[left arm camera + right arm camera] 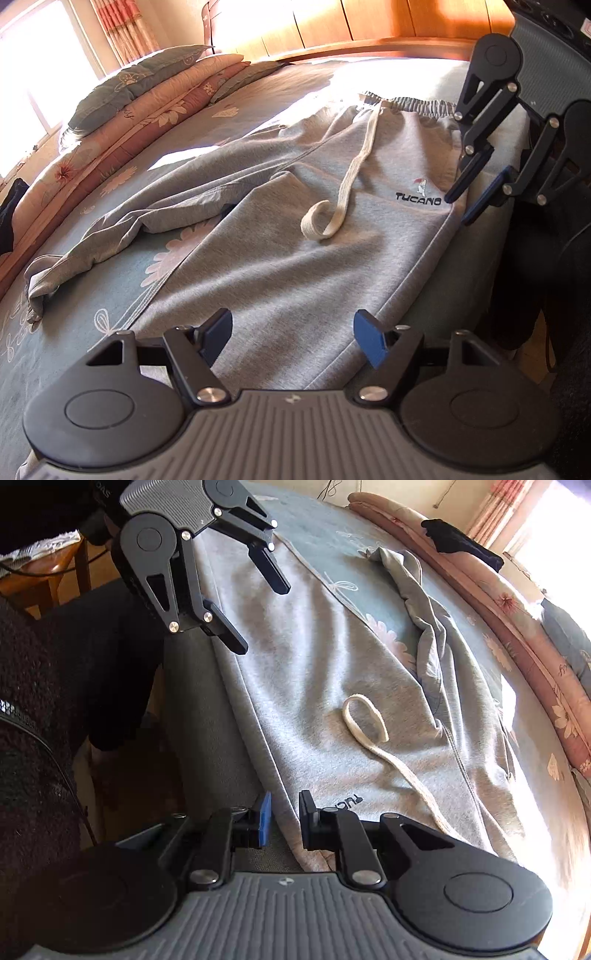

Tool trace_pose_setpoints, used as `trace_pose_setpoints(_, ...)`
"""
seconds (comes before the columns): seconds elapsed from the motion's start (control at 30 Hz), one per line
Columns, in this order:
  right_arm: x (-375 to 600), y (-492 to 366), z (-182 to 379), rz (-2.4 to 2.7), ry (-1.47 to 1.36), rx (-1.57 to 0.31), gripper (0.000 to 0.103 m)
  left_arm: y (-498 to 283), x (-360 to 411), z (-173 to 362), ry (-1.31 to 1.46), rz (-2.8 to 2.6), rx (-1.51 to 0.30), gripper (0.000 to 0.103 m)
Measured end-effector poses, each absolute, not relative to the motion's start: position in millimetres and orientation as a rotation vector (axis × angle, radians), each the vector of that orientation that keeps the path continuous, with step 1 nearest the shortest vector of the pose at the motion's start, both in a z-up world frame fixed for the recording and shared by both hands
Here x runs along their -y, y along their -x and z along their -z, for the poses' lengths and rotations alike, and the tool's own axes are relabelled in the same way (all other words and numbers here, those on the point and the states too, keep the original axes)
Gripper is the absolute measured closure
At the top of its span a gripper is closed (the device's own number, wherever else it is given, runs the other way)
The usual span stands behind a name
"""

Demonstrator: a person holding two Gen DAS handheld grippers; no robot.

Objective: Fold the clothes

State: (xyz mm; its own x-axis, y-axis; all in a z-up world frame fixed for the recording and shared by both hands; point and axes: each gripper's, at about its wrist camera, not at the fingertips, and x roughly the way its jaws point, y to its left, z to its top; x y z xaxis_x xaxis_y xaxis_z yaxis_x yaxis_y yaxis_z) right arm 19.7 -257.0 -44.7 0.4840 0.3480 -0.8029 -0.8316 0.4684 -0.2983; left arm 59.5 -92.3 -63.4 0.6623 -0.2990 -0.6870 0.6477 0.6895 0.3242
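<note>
One pair of grey sweatpants [295,236] lies on the bed [92,325]. Your left hand-held gripper [293,338] hovers wide apart, empty. Your right hand-held gripper [284,821] stands narrowly parted astride the trouser edge, not clamping.

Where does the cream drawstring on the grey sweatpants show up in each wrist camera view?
Left wrist view: the cream flat woven drawstring runs down from the waistband, curling at centre.
Right wrist view: its loop lies right of centre, its tail trailing toward the lower right.
Shared landmark: the black TUCANO logo.
</note>
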Motion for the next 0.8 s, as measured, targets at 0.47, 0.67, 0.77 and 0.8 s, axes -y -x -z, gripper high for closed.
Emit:
trace_pose_setpoints(0.47, 250.8, -133.8, -3.7, -0.587, 0.511, -0.661, 0.074, -138.8, 86.5, 99.3, -0.227, 0.566, -0.850, 0.030)
trace_pose_setpoints(0.67, 209.1, -237.0, 31.7, -0.562, 0.548, -0.758, 0.056, -125.2, 80.1, 112.0, -0.219, 0.590, -0.815, 0.020)
trace_pose_setpoints(0.77, 191.4, -268.8, 59.6, -0.578, 0.614, -0.835, 0.056, -125.9, 77.3, 111.4, -0.207, 0.607, -0.813, 0.018)
trace_pose_setpoints(0.8, 185.9, -277.4, 68.7, -0.584, 0.639, -0.858, 0.060, -126.3, 76.1, 111.3, -0.199, 0.615, -0.812, 0.017)
